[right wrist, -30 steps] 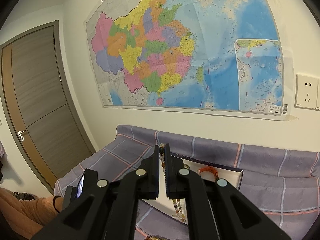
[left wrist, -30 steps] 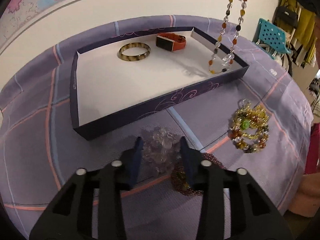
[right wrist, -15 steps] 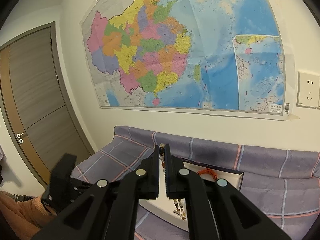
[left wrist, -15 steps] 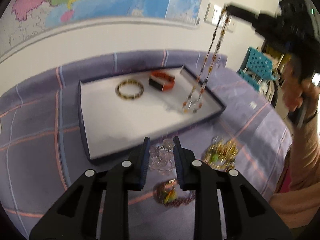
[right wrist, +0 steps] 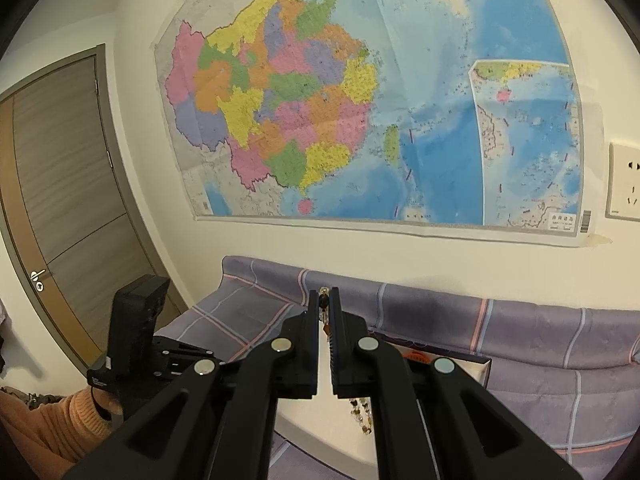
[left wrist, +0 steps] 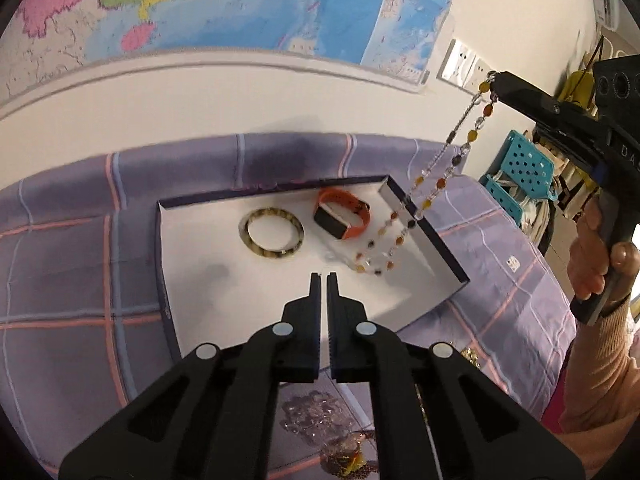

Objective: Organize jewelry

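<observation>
purple checked cloth [left wrist: 80, 280] below a wall map [right wrist: 360, 100]; left gripper [left wrist: 324, 276] closed empty, right gripper [right wrist: 325, 294] clamping necklace [left wrist: 424, 196].

The left gripper [left wrist: 324, 275] has snapped empty-shut and lifted off the clear beads [left wrist: 316, 416]

Wall map [right wrist: 360, 100], door [right wrist: 60, 184], socket [right wrist: 626, 180], teal crate [left wrist: 524, 164].
</observation>
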Demonstrator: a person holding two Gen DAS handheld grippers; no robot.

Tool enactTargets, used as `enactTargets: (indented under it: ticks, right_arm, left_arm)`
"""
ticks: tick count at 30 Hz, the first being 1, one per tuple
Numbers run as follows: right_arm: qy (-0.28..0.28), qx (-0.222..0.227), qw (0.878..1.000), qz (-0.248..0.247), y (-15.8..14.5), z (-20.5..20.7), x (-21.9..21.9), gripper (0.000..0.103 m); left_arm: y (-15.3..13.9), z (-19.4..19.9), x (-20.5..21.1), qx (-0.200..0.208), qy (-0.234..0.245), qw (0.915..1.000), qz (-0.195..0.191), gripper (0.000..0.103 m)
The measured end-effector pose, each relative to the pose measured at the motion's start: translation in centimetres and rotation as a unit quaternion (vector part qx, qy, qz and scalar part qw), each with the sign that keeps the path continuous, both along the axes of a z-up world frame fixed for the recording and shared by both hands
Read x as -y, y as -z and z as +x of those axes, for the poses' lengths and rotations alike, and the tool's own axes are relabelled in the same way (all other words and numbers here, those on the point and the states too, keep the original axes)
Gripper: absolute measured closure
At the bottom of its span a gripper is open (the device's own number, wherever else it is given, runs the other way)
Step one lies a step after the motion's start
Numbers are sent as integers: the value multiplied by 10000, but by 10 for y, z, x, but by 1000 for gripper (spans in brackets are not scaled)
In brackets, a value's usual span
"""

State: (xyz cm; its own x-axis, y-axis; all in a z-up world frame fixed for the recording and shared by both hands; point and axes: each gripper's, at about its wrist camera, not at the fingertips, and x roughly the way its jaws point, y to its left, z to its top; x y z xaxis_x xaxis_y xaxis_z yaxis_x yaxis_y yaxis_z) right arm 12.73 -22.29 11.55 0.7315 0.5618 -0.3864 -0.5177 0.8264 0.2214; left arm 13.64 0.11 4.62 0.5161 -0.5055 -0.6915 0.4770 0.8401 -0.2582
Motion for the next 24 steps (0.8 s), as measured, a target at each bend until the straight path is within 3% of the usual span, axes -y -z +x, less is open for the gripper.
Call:
enactTargets:
  ticks: [2,4,5,8,12,17,22,24]
  right_arm:
    - [-11,-44,10000,-1,4,0,1,100]
    - [-26,-83,10000,-1,8,-1,4,100]
    - [-24,-94,10000,-6,9,-2,5,100]
    - [-27,-106,9999,-12,12,-5,9,100]
    - [-2,-105,9999,-34,14,-7,11,100]
    - [24,-193,9998,-18,21,-8,14,100]
    - [18,-211,9998,-41,24,-11,13,100]
    - [24,-222,9997,-31,24,-11,14,100]
  left_arm:
    - [5,-10,0,50,152,9999,50,90]
    - [14,-27,0,144,324,9991,214,70]
    - [20,-35,0,132,419,9987,263,66]
    - [39,-59,2,127,631,9964,552,61]
    - [62,-71,6,28,537,9938,973,49]
    - [82,-65,7,-129,345,9922,1189,50]
    - [82,-65,10,-127,286,9908,1315,75]
    - [80,-64,10,-145,243,9906,1341,77]
